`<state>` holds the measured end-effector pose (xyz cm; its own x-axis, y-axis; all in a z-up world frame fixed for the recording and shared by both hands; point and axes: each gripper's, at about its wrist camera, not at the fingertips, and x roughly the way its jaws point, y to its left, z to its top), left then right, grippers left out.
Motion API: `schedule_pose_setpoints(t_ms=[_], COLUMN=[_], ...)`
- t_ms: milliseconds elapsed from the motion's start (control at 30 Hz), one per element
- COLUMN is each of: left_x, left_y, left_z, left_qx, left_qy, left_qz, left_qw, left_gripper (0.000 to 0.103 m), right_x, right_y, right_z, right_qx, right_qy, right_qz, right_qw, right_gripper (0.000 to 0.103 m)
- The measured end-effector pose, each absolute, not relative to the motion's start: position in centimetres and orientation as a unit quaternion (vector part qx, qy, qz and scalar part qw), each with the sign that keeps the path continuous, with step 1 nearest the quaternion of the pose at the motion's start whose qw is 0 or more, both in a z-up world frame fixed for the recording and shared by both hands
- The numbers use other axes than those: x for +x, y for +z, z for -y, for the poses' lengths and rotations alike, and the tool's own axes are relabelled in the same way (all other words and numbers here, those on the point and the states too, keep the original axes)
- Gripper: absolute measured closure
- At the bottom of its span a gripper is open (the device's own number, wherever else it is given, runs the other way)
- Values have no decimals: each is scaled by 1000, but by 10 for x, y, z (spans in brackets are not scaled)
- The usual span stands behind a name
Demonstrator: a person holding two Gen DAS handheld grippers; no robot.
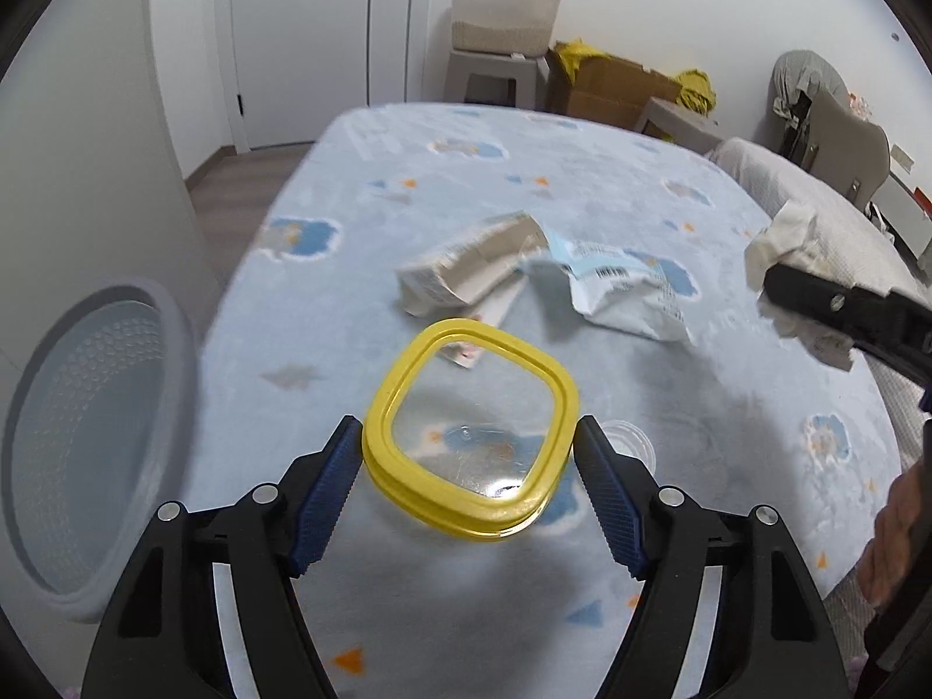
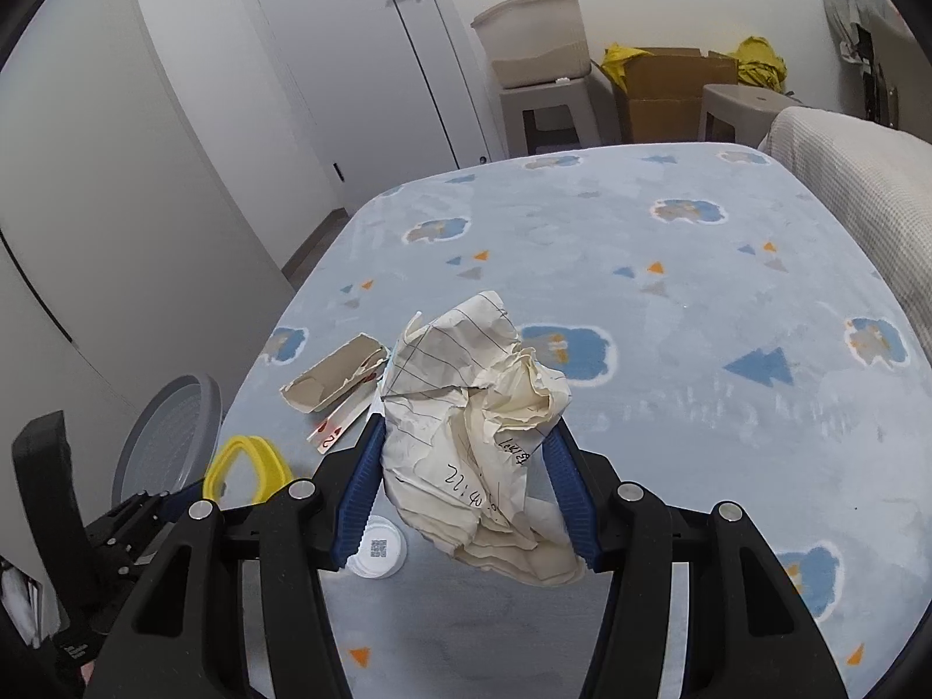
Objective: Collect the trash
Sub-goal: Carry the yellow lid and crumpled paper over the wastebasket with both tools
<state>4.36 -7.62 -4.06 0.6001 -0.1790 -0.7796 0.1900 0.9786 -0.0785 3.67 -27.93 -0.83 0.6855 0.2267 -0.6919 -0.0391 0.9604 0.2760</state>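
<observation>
My left gripper [image 1: 466, 437] is shut on a clear lid with a yellow rim [image 1: 472, 428] and holds it above the blue bedspread [image 1: 611, 186]. My right gripper [image 2: 466, 437] is shut on a crumpled lined paper ball [image 2: 475, 437], lifted off the bed; it also shows at the right of the left wrist view [image 1: 783, 244]. On the bed lie a torn cardboard box [image 1: 466, 271], a crumpled white wrapper with a barcode [image 1: 629, 291], a small card [image 2: 338, 425] and a small clear cup [image 2: 378, 547]. A grey bin [image 1: 87, 442] stands left of the bed.
Beyond the bed's far end stand a beige basket on a stool [image 1: 504, 14], a brown cardboard box with yellow cloth [image 1: 611, 87] and a second stool. A white blanket [image 2: 862, 186] lies along the bed's right side. White doors are at the left.
</observation>
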Motion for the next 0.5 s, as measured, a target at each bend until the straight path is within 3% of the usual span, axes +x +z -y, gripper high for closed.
schedule_pose_setpoints(t_ms=[500], left_x=[6], left_y=[33], left_z=[-43], left_qx=[3], left_qy=[-2], left_qz=[-351], left_qw=[937], left_gripper=[32], right_x=[52], right_y=[31], right_z=[151], right_qx=[92], right_qy=[179], right_qz=[-354], right_qw=[913], right_gripper=[50])
